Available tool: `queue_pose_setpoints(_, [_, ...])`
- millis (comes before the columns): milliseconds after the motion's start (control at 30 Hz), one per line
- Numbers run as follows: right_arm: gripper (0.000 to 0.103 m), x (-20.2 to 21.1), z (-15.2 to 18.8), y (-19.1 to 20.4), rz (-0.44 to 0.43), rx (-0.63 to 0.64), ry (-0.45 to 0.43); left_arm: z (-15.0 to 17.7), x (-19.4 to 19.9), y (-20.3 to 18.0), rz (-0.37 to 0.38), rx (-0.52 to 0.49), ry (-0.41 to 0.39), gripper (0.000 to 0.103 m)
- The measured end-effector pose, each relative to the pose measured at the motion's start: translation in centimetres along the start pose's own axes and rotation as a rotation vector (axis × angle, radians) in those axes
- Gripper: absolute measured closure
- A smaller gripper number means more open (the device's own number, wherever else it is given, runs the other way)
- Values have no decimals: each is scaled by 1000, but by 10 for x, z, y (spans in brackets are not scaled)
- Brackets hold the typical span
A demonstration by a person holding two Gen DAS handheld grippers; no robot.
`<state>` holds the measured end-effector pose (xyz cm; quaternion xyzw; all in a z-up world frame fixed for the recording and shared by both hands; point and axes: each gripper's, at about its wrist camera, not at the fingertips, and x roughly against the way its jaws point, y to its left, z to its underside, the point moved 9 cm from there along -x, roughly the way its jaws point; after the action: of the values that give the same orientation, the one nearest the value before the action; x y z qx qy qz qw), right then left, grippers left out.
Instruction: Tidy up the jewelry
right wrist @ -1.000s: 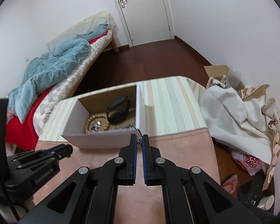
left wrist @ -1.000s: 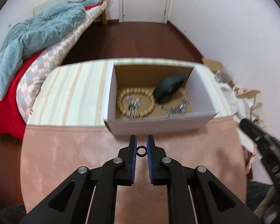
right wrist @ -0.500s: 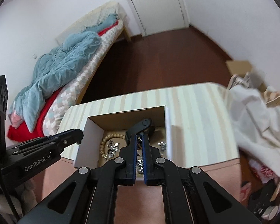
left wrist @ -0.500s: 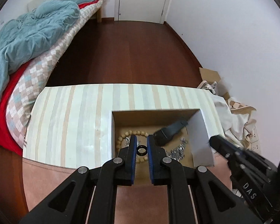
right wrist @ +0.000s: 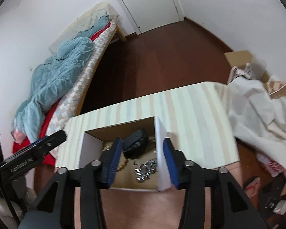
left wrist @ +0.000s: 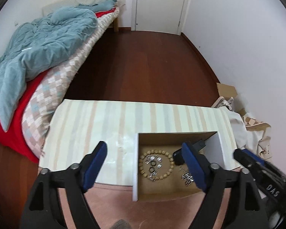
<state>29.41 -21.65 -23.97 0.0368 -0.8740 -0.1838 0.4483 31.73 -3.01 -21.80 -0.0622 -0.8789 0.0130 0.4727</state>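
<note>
A white cardboard box stands open on the striped table. Inside lie a wooden bead bracelet, small dark rings, silver jewelry and a black object. My left gripper is open wide above the box's left wall, empty. My right gripper is open above the box, its right finger outside the right wall. Silver pieces, beads and the black object show between its fingers.
The table has a striped top and a pink cloth at the near edge. A bed with a blue duvet stands at the left. White cloth and cardboard lie at the right. Dark wood floor lies beyond.
Both grippers have opened over the box. The ring held in my left gripper now lies in the box. The right gripper's small item is gone from its fingers.
</note>
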Motion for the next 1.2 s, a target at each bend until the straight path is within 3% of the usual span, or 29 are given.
queue_pose_setpoints(100, [35,13,7,-2,103,56,-3,11,8,9,-50,-15,-5,4])
queue_pose_setpoints(133, [25,15,9,-1,120,68,-1,15,9,10,-64,-19,0,2])
queue_pose_setpoints(200, [9,18,15,-2,217,119,18,24,13,15,-96,-33,8,2])
queue_pose_setpoints(267, [0,20,24,-1,278,156,42,34,16,18,-110,-44,13,1])
queue_pose_setpoints(400, [0,29,40,-2,345,167,68,50,26,21,-135,-56,17,1])
queue_pose_setpoints(733, [0,84,48,27,340,194,25,66,85,17,-114,-22,-10,1])
queue_pose_setpoints(1200, [0,230,63,64,317,214,-108,85,212,9,-114,-6,-97,1])
